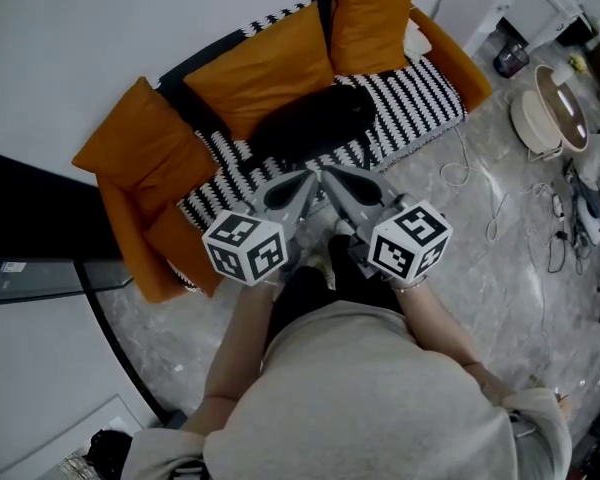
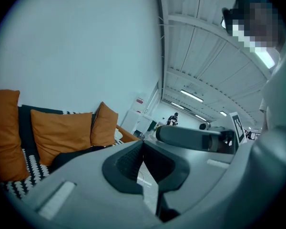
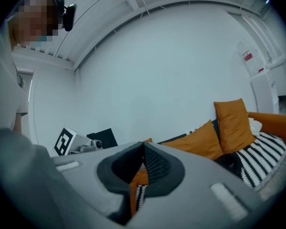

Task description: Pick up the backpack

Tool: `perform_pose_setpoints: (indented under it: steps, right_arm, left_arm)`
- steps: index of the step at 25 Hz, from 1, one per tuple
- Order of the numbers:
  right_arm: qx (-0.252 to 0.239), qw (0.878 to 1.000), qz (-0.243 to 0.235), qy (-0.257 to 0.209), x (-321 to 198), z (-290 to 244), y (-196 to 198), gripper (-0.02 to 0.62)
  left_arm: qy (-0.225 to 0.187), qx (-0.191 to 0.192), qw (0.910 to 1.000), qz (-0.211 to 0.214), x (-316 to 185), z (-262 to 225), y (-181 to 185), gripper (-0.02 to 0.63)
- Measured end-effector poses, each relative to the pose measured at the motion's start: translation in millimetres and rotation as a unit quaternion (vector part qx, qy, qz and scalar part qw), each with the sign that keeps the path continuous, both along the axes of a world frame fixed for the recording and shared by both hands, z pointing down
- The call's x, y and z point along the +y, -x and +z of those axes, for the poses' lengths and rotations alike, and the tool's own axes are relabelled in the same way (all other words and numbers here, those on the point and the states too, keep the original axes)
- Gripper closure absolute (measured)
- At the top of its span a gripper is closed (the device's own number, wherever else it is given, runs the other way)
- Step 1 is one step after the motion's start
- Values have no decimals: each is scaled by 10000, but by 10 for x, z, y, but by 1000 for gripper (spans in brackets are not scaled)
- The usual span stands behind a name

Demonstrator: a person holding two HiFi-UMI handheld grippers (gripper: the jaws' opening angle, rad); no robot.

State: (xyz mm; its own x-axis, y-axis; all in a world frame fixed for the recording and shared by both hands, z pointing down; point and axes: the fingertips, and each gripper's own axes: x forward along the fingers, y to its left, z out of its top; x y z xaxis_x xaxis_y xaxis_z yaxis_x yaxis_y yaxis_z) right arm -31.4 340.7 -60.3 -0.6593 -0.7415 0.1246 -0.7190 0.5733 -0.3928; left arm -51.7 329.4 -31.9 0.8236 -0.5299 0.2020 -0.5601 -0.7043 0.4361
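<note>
A person stands facing an orange sofa (image 1: 432,40) with a black-and-white striped seat cover. The black backpack (image 1: 315,123) lies on the seat near the middle, in front of the orange cushions (image 1: 260,68). The left gripper (image 1: 302,183) and the right gripper (image 1: 332,180) are held side by side over the sofa's front edge, tips almost meeting, just short of the backpack and not touching it. Both have their jaws pressed together with nothing between them. Cables trail over the marble floor (image 1: 500,258) to the right.
</note>
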Motion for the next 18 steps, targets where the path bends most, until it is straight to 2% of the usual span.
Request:
perform_pose_setpoints:
  steps: [4,13,18]
  right_arm:
    - [173,9997,-184,39,-72,95,61,592]
    - [98,9990,-347,247,-650,236,-56,592]
    - [118,9981,-545,270,-1091,276,-170,592]
  left_arm:
    - [71,-79,9999,-94,-85,90,36,598]
    - [294,-18,9986,-443,-635,216,30,598]
    - [288,-279,9979,-502,-1053,293,-84,598]
